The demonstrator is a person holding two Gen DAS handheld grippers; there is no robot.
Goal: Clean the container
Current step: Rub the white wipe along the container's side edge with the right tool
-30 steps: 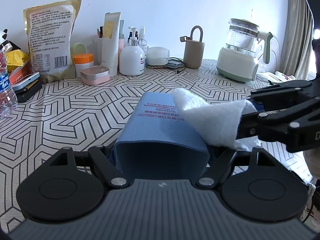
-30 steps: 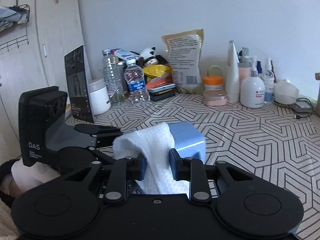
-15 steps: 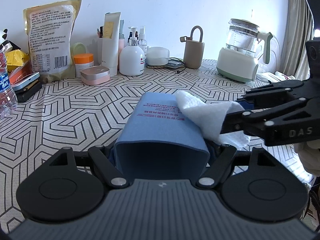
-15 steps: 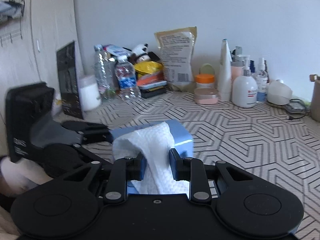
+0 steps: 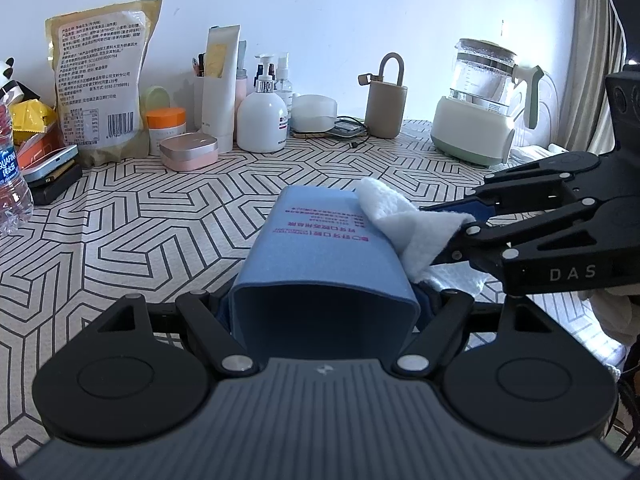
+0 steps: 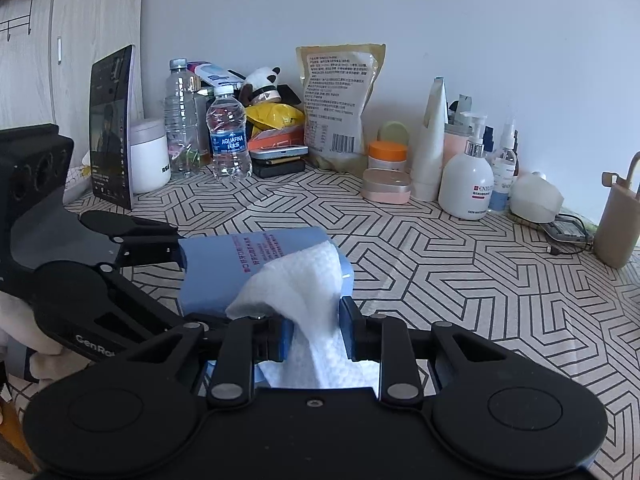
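Container-wise, a blue box [image 5: 324, 256] with pink print on its upper face lay lengthwise between the fingers of the left gripper [image 5: 324, 300], its far end reaching out over the patterned tablecloth [image 5: 140, 232]. Those jaws stood wide and were closed against the box's two sides, holding it; whether its underside touched the cloth could not be told. At the far left of the left wrist view a water bottle [image 5: 10, 184] stood at the table's edge, then a tall printed food pouch [image 5: 100, 80] leaned on the wall, with an orange-lidded jar [image 5: 166, 128] and a pink tin [image 5: 188, 152] just in front of it. Further right came a white pump bottle [image 5: 262, 120], a beige flask with a loop handle [image 5: 386, 108] and a glass kettle on a pale base [image 5: 480, 104]. From the right side the right gripper [image 5: 452, 236] reached in, its jaws narrowed and pinching a white cloth [image 5: 404, 220] whose folded tip lay on the box's upper right corner. In the right wrist view the same cloth [image 6: 304, 292] ran up from between the blue-padded fingers [image 6: 347, 328] and draped against the box [image 6: 224, 264], with the left gripper [image 6: 176, 256] clamped on it from the left.
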